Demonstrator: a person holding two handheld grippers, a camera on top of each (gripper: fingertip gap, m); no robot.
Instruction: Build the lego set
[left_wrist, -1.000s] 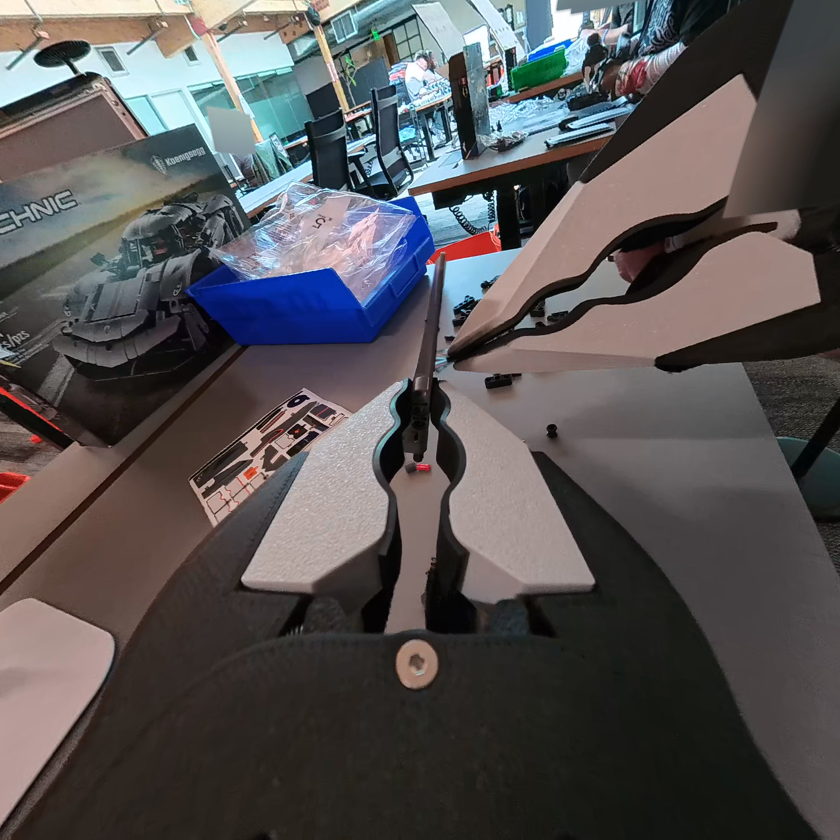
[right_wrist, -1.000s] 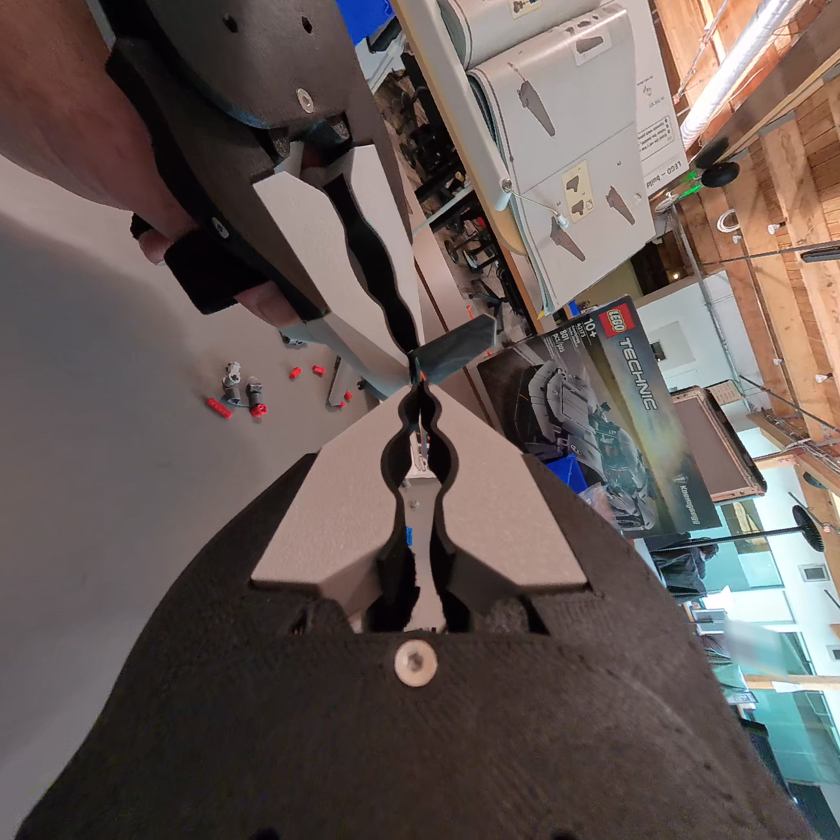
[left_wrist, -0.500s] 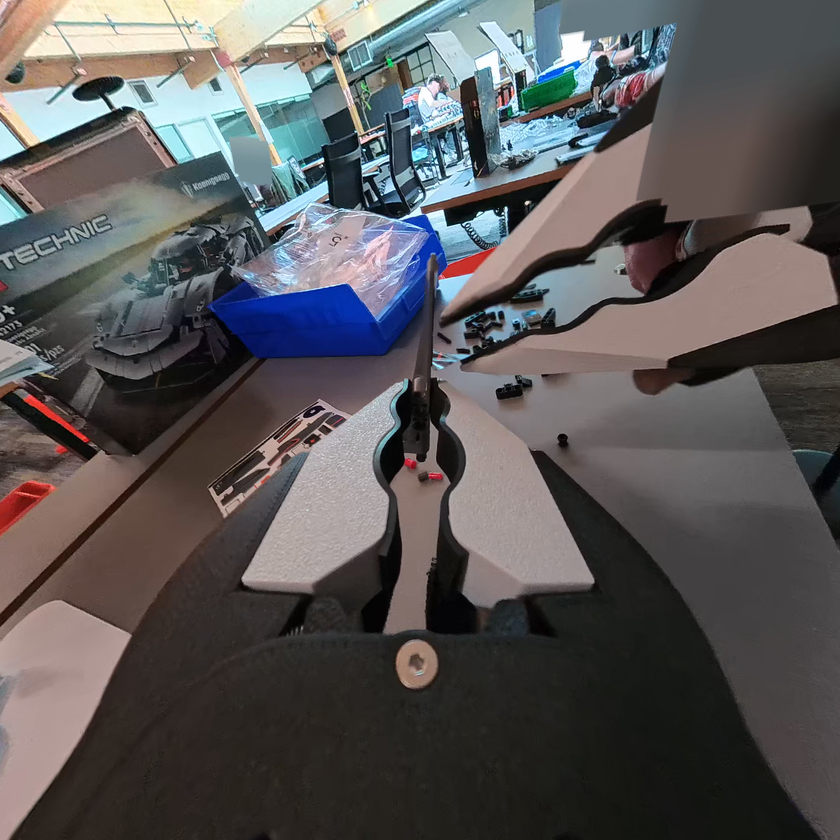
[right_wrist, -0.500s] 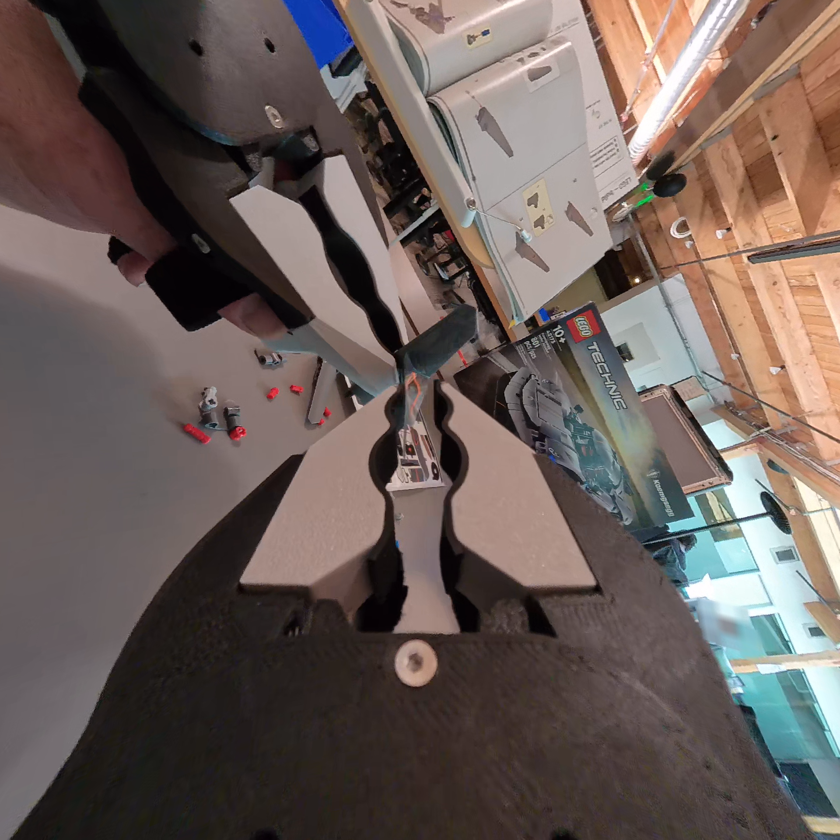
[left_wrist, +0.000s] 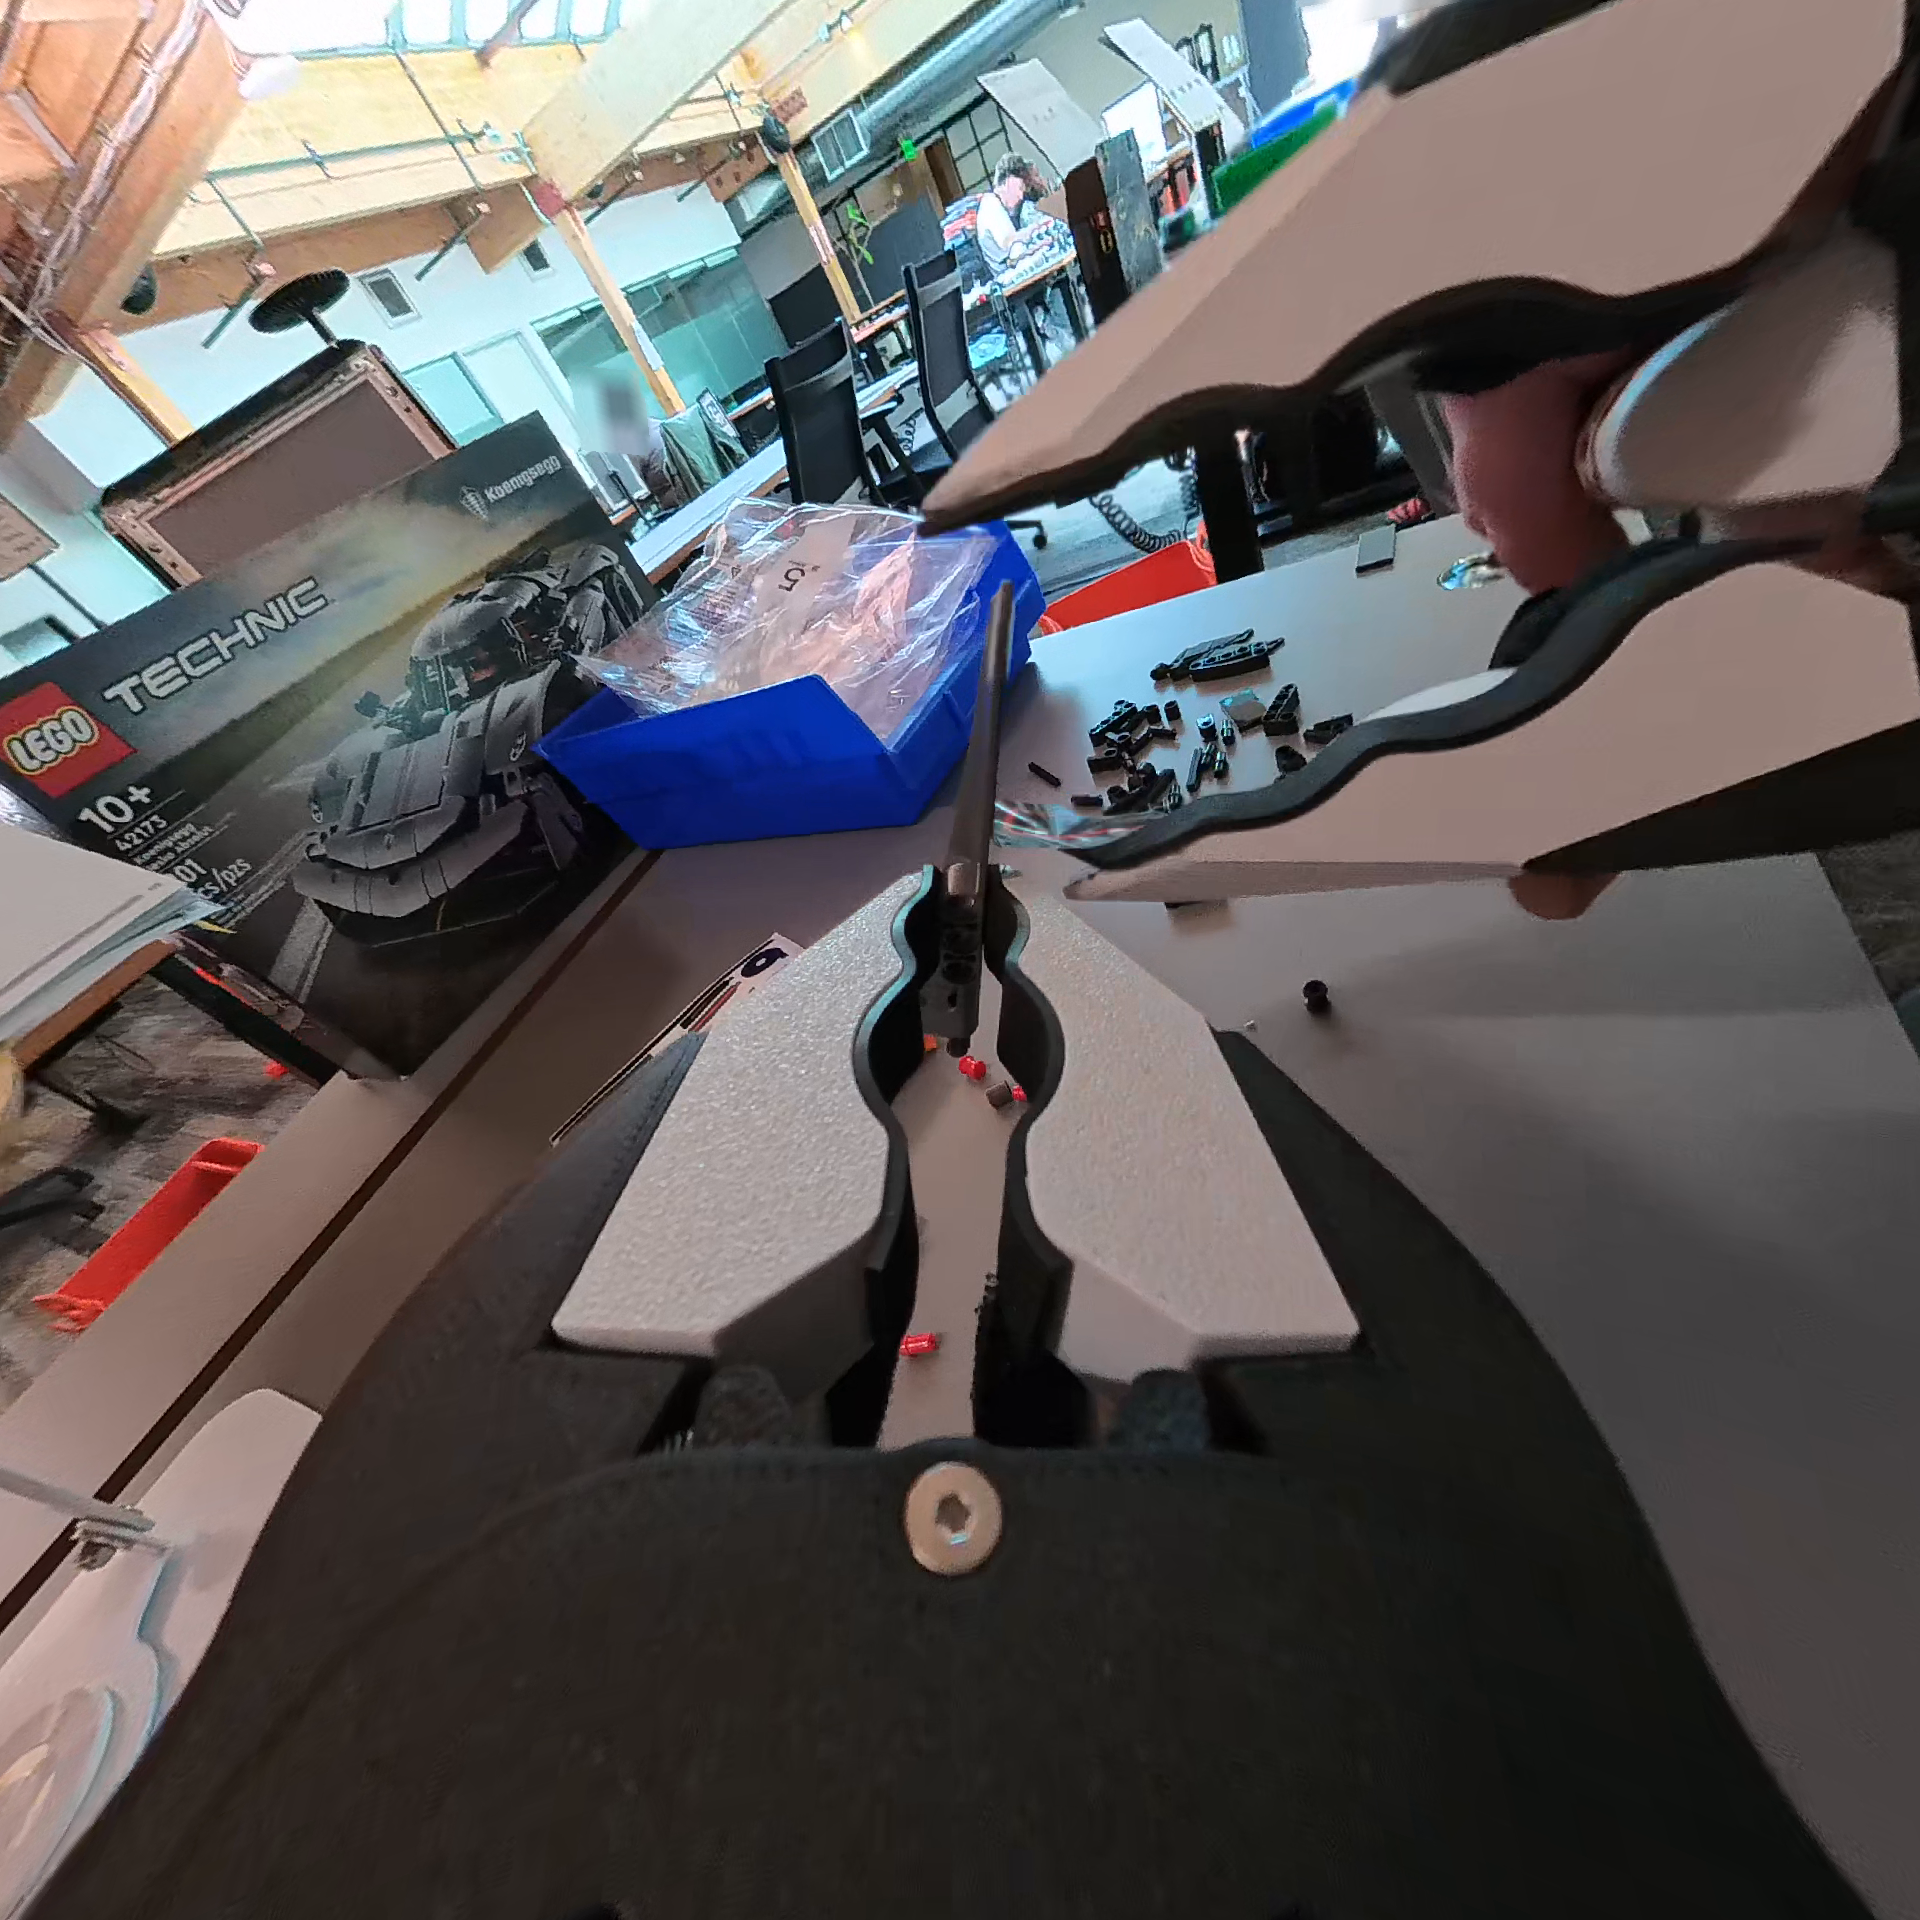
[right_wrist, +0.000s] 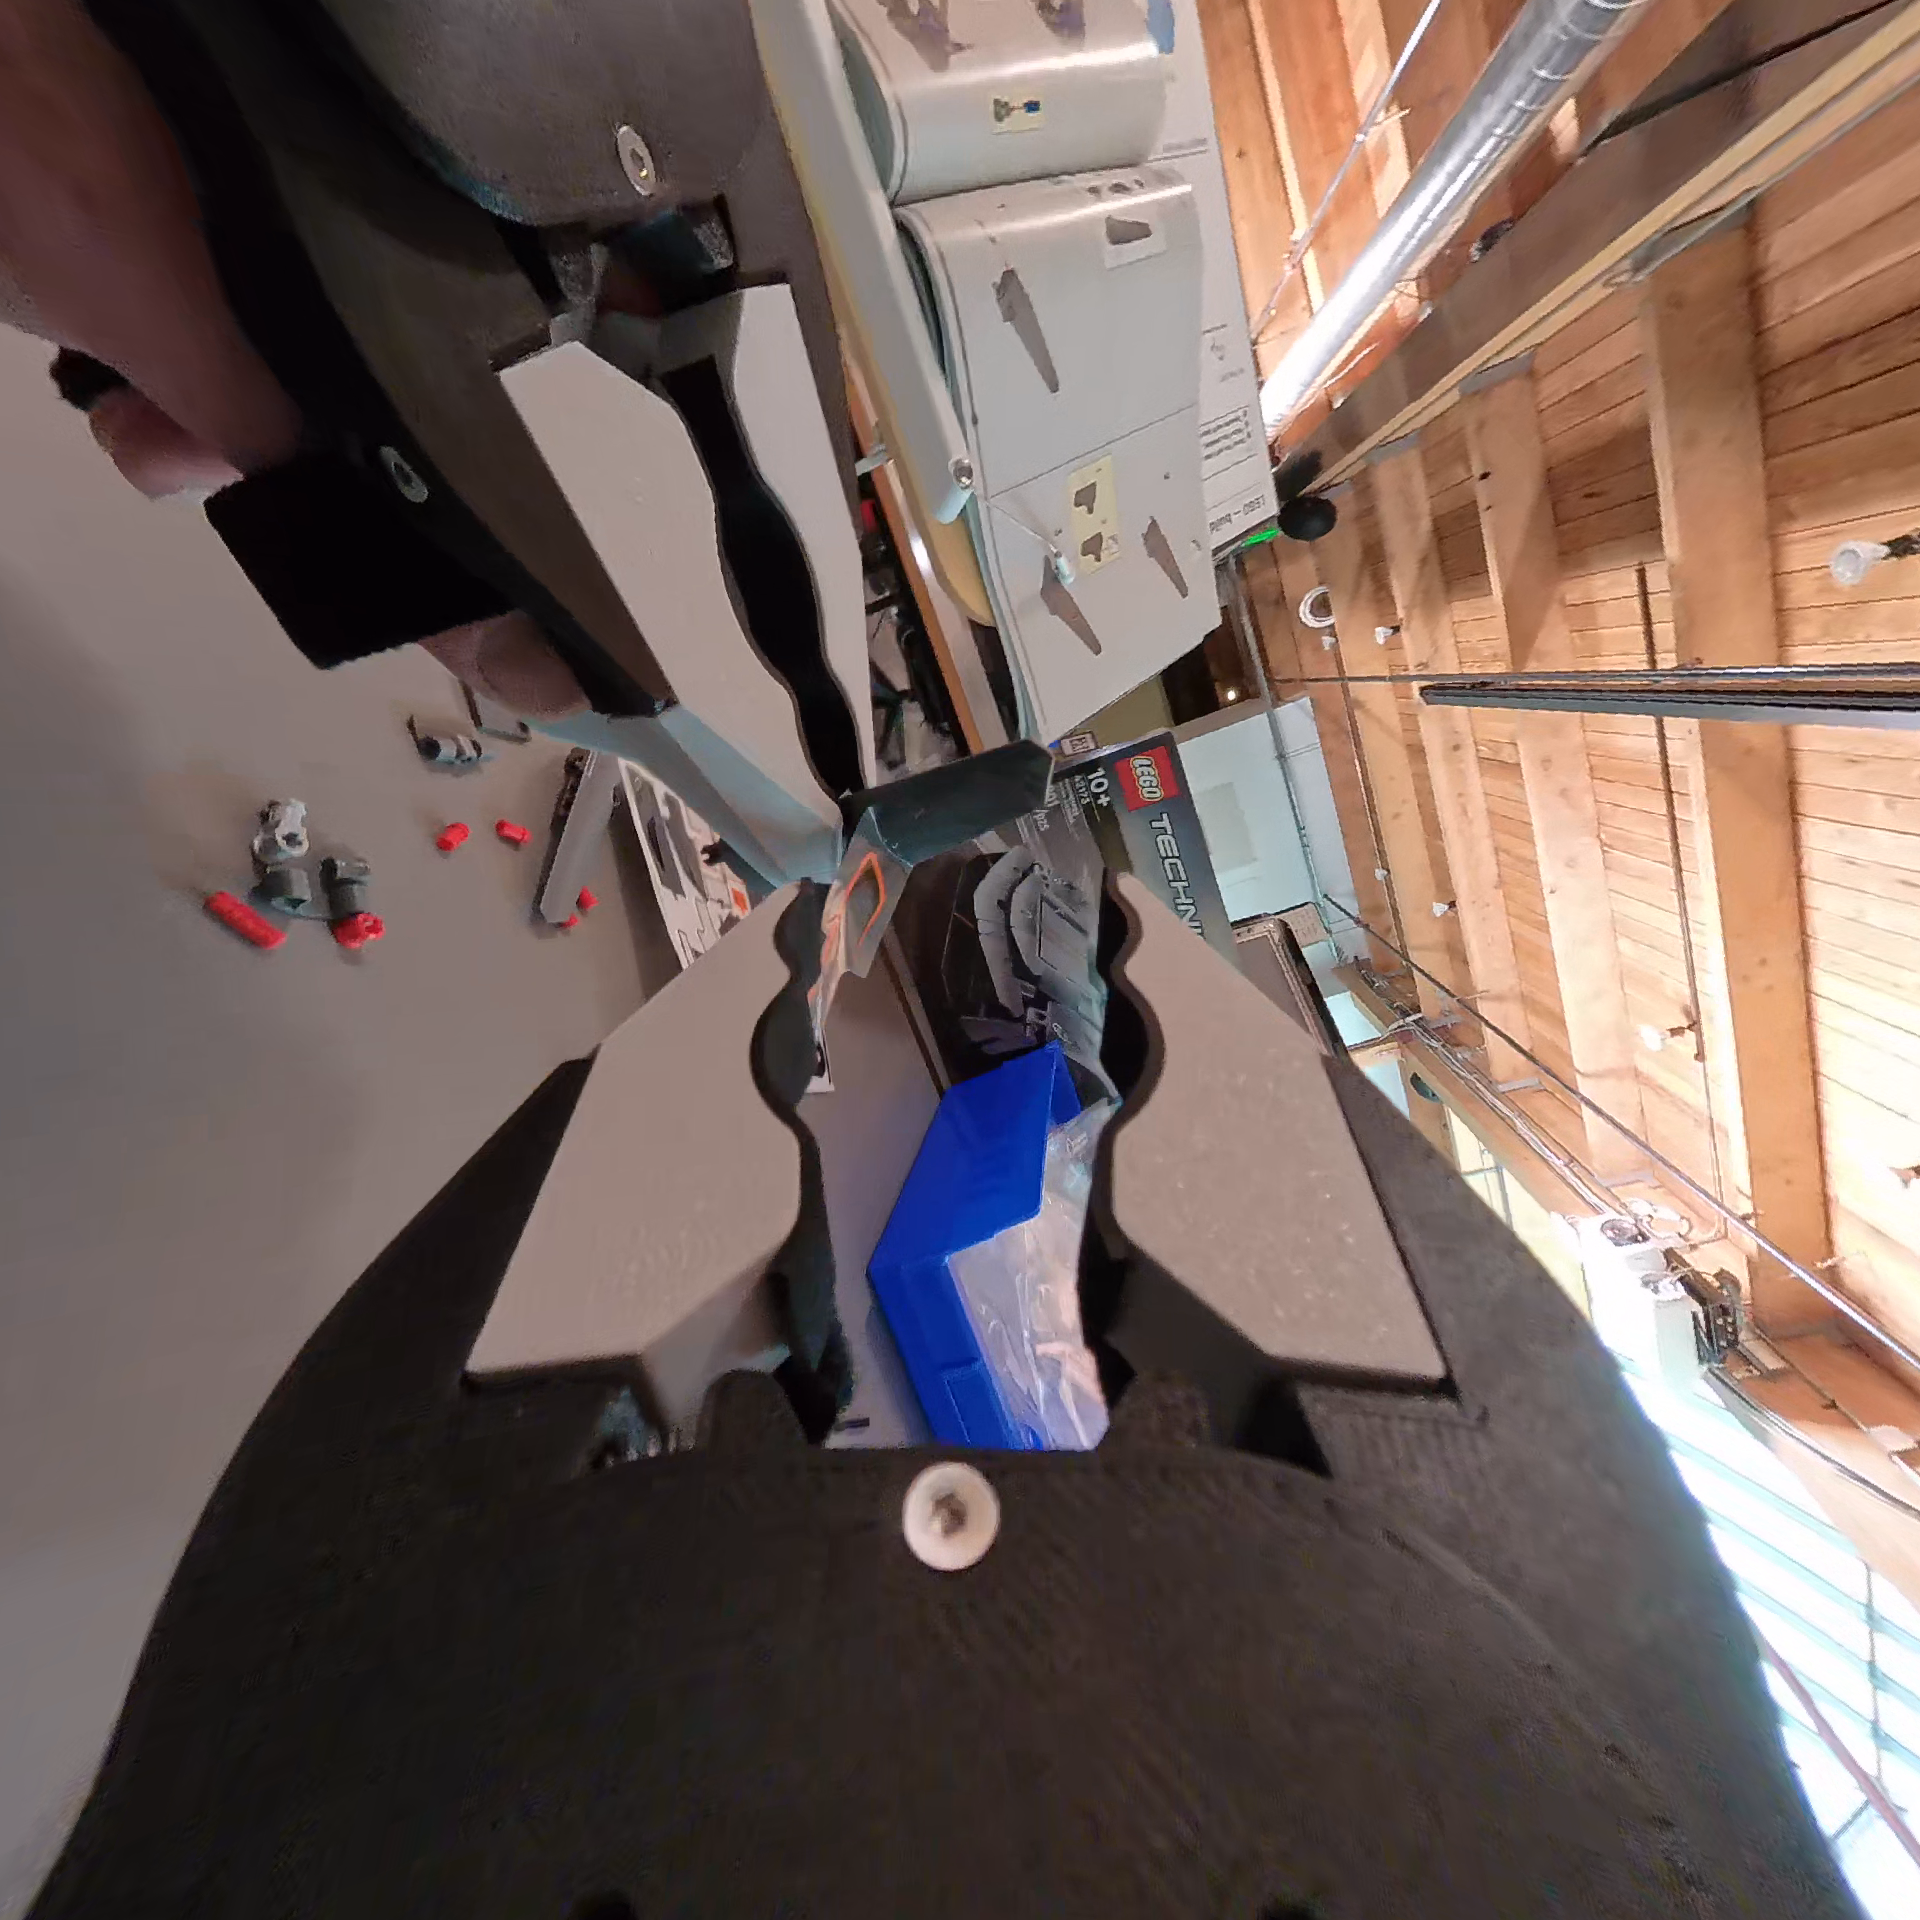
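My left gripper (left_wrist: 961, 899) is shut on a thin dark grey panel (left_wrist: 985, 727), seen edge-on and pointing away from me. My right gripper (right_wrist: 961, 888) is open, its jaws set wide apart on either side of the panel's (right_wrist: 956, 795) far end. It also shows in the left wrist view (left_wrist: 997, 701), coming in from the right. A small grey sticker with an orange mark (right_wrist: 854, 914) hangs at the panel's end, against my right gripper's left finger (right_wrist: 675, 1091). I cannot tell which of the two it sticks to. The left gripper (right_wrist: 842, 821) shows in the right wrist view too.
The set's box (left_wrist: 312, 748) stands at the left, with a blue bin (left_wrist: 748, 758) holding clear bags beside it. Several small black pieces (left_wrist: 1174, 738) lie beyond my grippers. Red pins (right_wrist: 239, 920), grey parts (right_wrist: 301, 883) and a sticker sheet (right_wrist: 686, 873) lie on the grey table (left_wrist: 1455, 1091). Less than 4 cm separates the two grippers' tips.
My right gripper was shut at the panel's end and has opened wide. My left gripper still holds the panel. Both views have tilted and shifted a little.
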